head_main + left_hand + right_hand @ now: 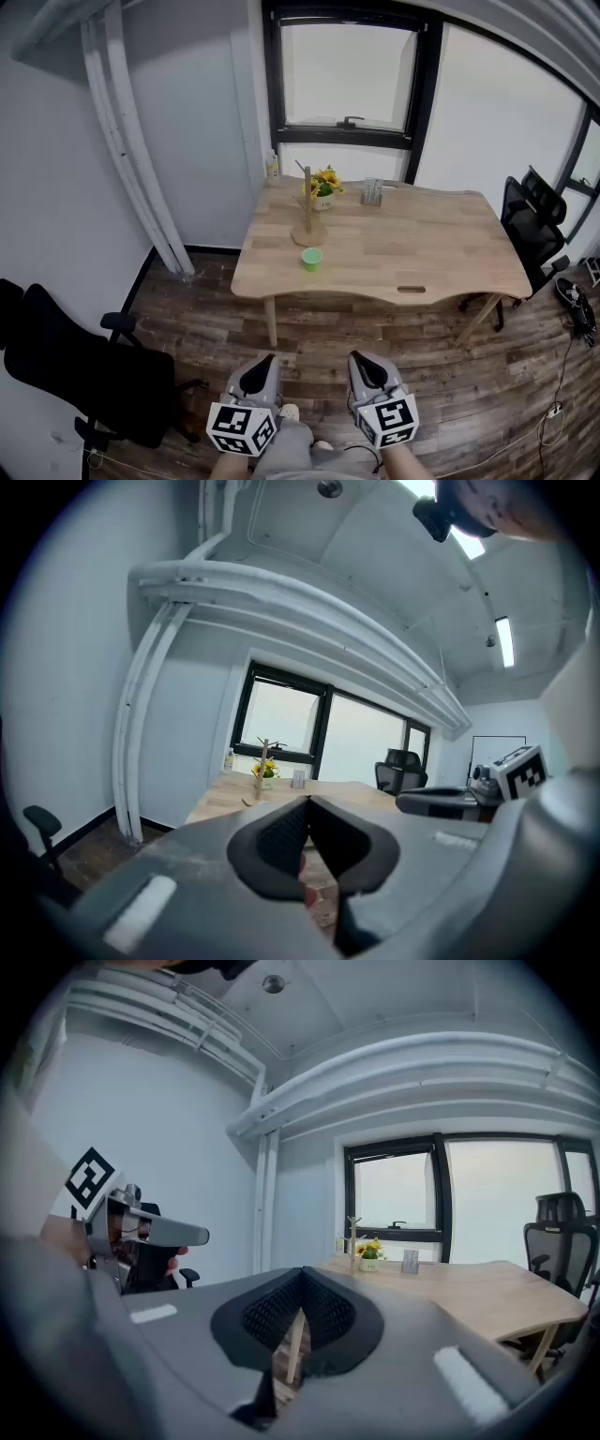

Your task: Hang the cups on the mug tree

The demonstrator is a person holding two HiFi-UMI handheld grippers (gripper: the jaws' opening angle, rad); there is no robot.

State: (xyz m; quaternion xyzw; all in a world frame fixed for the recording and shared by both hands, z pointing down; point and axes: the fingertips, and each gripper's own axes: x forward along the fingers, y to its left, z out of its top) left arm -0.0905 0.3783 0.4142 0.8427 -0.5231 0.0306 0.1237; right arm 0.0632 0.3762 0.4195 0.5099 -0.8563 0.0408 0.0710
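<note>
Green cup (311, 259) stands on the counter (422, 253), just nearer than the mug tree (307, 211); left gripper (263, 364) and right gripper (362, 362) hover clenched, empty, well apart from it.

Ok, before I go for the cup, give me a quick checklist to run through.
1. The left gripper is empty: ok, jaws together on nothing.
2. The right gripper is empty: ok, likewise.
3. Jaws opened for a grasp: not ok, both are shut.
4. The green cup stands on the table, apart from the mug tree: ok.
5. The mug tree is upright with no cup on it: ok.
6. Which way the cup's handle faces: cannot tell, too small.
</note>
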